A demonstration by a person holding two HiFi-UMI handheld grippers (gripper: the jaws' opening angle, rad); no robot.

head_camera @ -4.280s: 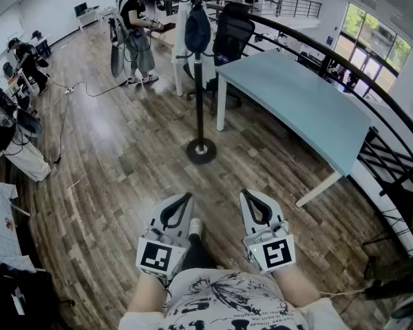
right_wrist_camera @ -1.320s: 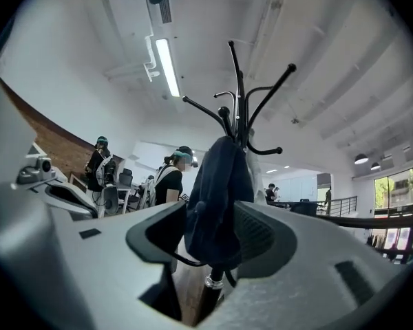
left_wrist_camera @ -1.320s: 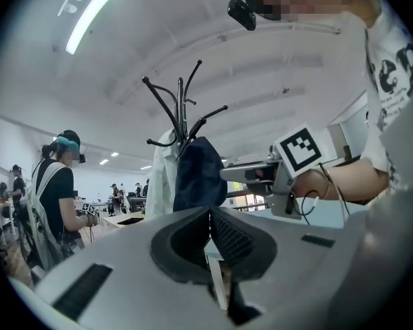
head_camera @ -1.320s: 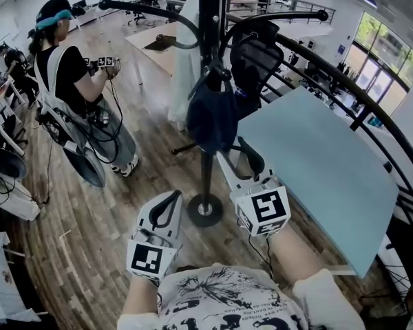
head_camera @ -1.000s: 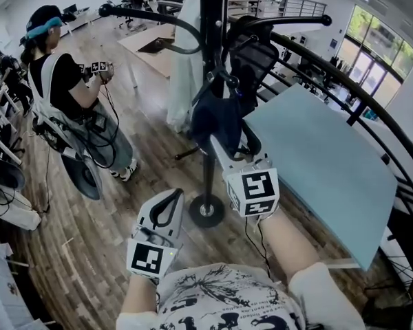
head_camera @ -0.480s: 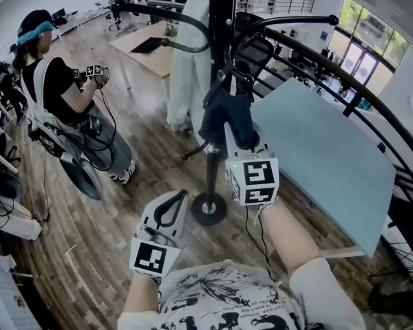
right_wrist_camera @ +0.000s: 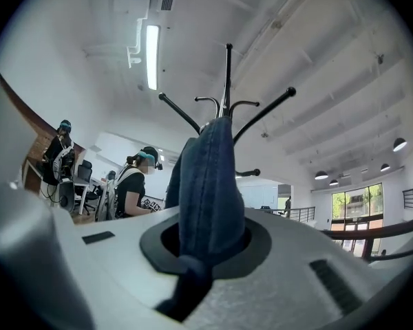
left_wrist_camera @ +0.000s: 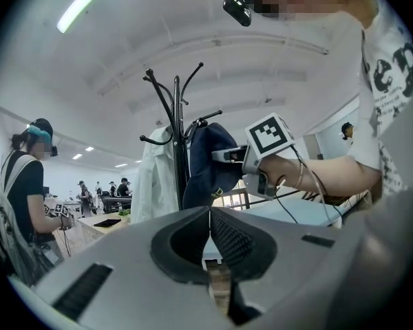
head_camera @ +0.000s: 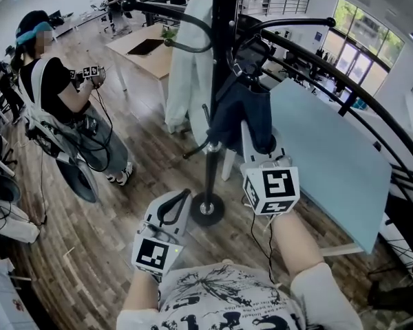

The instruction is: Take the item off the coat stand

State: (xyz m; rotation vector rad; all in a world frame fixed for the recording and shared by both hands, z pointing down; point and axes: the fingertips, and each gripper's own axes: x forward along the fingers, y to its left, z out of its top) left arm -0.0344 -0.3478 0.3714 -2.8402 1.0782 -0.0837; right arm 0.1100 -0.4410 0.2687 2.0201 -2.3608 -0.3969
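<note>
Closing right tool [head_camera: 250,135] on navy denim item [head_camera: 241,112], cloth pinched between jaws. Hanging from coat stand [head_camera: 215,81] hook, beside white coat [head_camera: 193,60]. Holding left tool [head_camera: 175,208] pressed together, empty, low near stand base.

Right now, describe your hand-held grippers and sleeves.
The left hand-held gripper and right hand-held gripper are light grey, with dark-lined jaws and a black-and-white marker cube each. A thin cable hangs from the right one. Short white printed T-shirt sleeves.
</note>
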